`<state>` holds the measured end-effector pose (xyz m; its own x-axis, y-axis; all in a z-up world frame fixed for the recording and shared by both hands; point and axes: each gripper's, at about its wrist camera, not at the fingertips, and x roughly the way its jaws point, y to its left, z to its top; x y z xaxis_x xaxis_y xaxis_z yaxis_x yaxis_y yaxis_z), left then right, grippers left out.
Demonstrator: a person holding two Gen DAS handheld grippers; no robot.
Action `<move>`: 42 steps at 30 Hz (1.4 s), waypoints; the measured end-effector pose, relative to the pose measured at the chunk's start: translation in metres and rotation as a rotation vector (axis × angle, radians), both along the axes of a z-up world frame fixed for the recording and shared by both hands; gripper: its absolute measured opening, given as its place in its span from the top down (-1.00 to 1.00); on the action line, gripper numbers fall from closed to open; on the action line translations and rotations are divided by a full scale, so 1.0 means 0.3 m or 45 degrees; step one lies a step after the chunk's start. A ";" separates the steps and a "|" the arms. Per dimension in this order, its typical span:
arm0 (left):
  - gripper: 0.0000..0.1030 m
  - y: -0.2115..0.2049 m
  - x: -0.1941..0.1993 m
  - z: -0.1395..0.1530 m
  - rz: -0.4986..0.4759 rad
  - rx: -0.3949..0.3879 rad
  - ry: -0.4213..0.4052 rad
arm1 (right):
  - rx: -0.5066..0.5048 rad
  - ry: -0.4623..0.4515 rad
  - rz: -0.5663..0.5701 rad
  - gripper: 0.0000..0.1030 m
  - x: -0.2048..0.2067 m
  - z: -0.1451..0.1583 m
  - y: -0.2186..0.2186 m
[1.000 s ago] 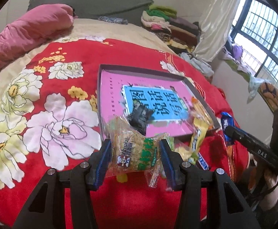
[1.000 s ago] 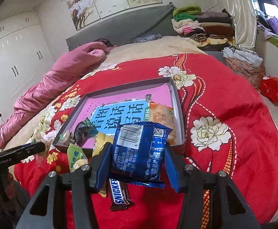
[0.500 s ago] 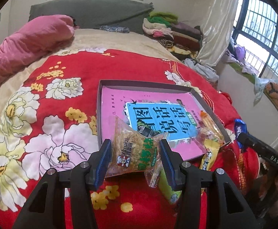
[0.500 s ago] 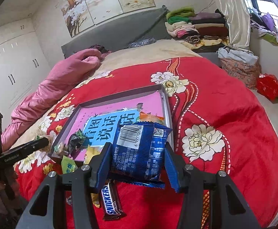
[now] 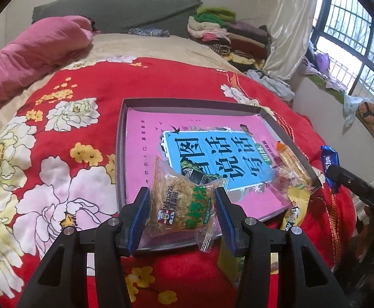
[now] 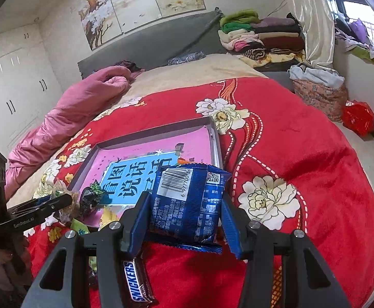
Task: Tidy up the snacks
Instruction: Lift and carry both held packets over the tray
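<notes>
Hovering low over the red floral blanket, both grippers were aimed at the grey tray with its pink and blue printed liner. Left gripper was held level above the tray's near edge, blue pads closed against both sides of a clear-wrapped grain-cake packet, which hung off the blanket. Right gripper was held level just short of the tray's near right corner, jaws clamped on a blue foil snack pack, barcode side up. A dark wrapped snack and an orange-striped packet lay inside the tray; a yellow packet leaned on its near right rim. A Snickers bar lay on the blanket beneath the right gripper. Compared with a second earlier, the left gripper had advanced so the tray filled more of its view; both grips were unchanged
</notes>
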<state>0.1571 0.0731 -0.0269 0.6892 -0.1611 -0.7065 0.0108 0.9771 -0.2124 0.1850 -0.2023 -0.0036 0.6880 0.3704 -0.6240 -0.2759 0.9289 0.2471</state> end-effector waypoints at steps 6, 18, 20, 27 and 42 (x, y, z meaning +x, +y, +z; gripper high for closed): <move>-0.02 -0.002 0.016 -0.016 -0.013 -0.029 0.010 | -0.040 -0.003 0.016 -0.02 0.024 -0.019 0.033; -0.03 -0.010 0.024 -0.021 -0.021 -0.022 0.012 | -0.083 0.012 0.073 -0.02 0.049 -0.060 0.101; -0.03 -0.011 0.025 -0.023 -0.022 -0.017 0.013 | -0.080 0.012 0.086 -0.02 0.049 -0.066 0.113; -0.03 -0.014 0.027 -0.026 -0.025 -0.011 0.012 | -0.082 -0.002 0.115 -0.02 0.054 -0.077 0.147; -0.03 -0.012 0.028 -0.025 -0.021 -0.013 0.016 | -0.118 -0.032 0.052 -0.02 0.076 -0.085 0.147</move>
